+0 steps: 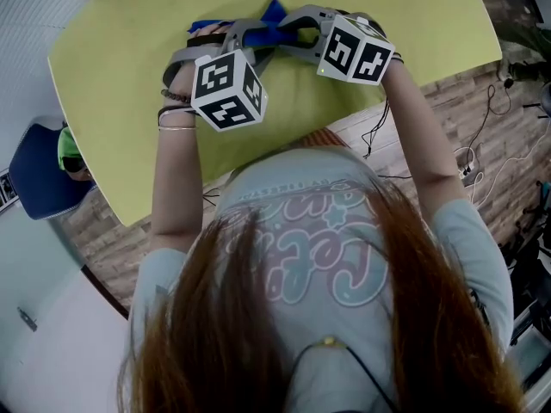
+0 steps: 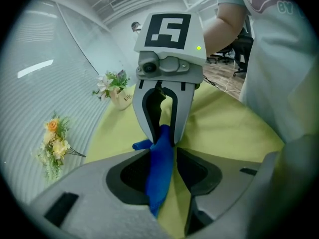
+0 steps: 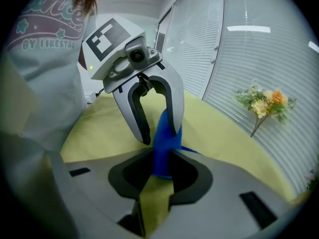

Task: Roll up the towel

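The towel is bright royal blue against the plain yellow-green desk. The left tongs and right tongs are pale grey with black inner faces, and each carries a white cube printed with black square markers. The person's shirt is light grey with pastel lettering. The flowers are orange and yellow.

Table: yellow-green top, plain, with rounded corners. It stands on a brick-pattern floor, and loose cables lie on that floor off one side.

On the top:
- Blue towel, bunched into a narrow strip over the far half. Whether it touches the surface cannot be told.
- Small pot of flowers, upright at the far edge.
- Flower sprig, close beside the table's rim. On the top or off it: cannot tell.
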### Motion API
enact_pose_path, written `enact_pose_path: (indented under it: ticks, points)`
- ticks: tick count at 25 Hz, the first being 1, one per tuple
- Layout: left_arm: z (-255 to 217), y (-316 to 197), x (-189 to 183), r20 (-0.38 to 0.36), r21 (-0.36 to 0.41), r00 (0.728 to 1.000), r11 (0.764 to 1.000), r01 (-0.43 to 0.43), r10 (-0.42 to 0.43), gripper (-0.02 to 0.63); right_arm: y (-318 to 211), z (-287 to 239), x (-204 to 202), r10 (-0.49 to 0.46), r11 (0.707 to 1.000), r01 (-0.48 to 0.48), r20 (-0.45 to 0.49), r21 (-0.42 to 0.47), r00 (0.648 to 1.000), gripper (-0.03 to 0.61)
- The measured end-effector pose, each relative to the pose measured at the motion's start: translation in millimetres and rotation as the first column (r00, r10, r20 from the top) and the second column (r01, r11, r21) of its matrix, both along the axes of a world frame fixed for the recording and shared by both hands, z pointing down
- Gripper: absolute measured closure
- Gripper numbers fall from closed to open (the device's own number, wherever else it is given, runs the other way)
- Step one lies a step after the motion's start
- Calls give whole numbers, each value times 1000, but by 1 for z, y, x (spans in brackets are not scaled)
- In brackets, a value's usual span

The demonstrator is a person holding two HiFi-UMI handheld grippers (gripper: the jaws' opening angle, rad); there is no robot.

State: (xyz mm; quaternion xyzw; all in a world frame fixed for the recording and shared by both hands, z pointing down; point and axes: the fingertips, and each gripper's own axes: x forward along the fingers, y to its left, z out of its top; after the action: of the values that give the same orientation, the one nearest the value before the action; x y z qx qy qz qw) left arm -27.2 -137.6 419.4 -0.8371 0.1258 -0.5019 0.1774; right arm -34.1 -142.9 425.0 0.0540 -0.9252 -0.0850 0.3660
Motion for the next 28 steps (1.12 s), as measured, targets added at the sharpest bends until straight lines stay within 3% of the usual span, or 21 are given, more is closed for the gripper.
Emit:
enact_pose_path:
  ticks: [8, 18, 23, 28]
  points:
    - [3, -2, -5, 35, -10, 999, 1000, 15, -15, 443, 8, 0, 0, -57, 998, 57, -5, -17, 998, 485]
    - [9, 5, -2, 11, -192, 996, 977, 90, -90, 466, 13, -5, 5, -44, 998, 46, 36, -49, 998, 468]
    - [8, 14, 1, 0, -310, 993, 944, 115, -121, 476, 16, -14, 10, 27, 999, -30, 81, 37, 996, 411]
    - [7, 15, 2, 3, -372, 989, 918, 140, -149, 477, 20, -28, 13, 33, 970, -54, 91, 238, 995, 385]
